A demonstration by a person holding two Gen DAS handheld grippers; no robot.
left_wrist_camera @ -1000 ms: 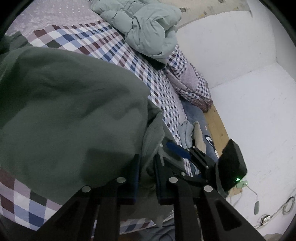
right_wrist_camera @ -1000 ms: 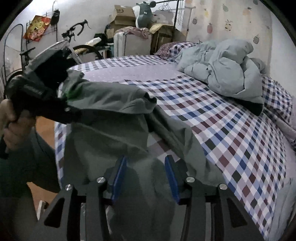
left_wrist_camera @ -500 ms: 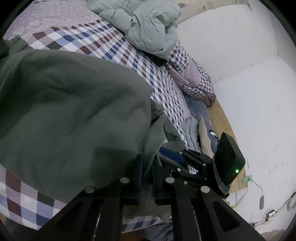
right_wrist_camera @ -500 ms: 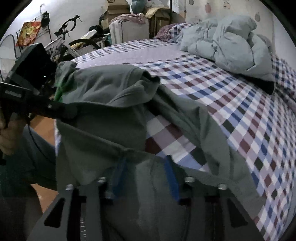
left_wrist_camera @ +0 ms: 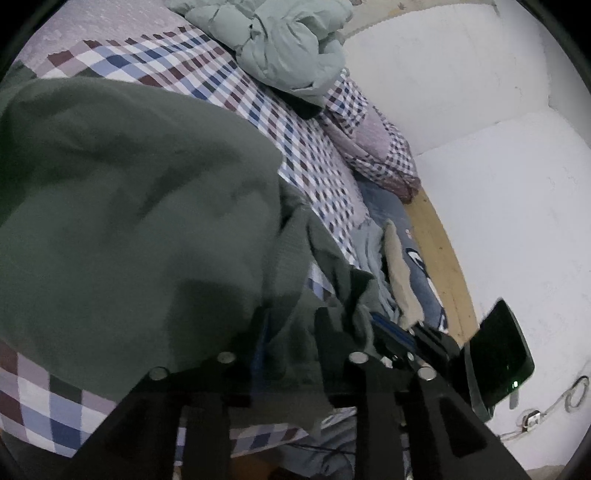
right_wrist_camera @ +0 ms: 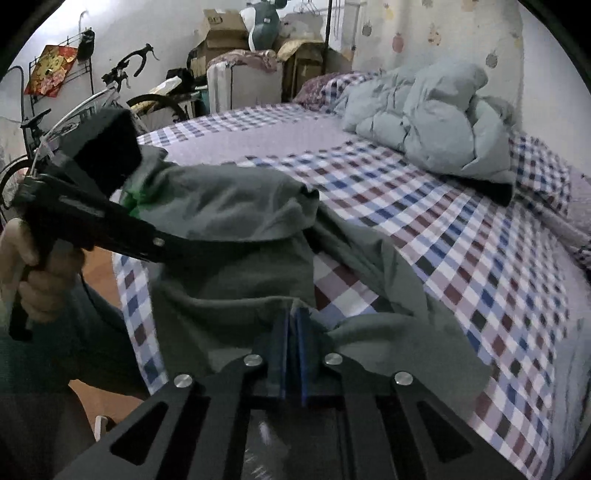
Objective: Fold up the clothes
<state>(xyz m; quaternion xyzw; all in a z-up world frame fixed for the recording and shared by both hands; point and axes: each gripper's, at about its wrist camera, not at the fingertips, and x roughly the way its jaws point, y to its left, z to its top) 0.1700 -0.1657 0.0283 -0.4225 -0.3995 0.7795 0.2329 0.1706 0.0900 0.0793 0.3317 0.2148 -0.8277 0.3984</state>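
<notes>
Green garment (right_wrist_camera: 236,266), rumpled and part-doubled, near edge of checked bed (right_wrist_camera: 461,258).
Right gripper (right_wrist_camera: 291,325) clamped on its near hem; left gripper (left_wrist_camera: 291,332) seemingly pinching cloth, jaws not fully together. Keep both edges taut and level, clear of the duvet (right_wrist_camera: 432,118).

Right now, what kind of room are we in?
Most likely a bedroom also used for storage: a bed with a checked blue, maroon and white sheet, a crumpled pale green quilt, a bicycle and cardboard boxes.

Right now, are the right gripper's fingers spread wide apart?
No, the right gripper has its blue pads pinched nearly together on a fold of the green garment.
</notes>
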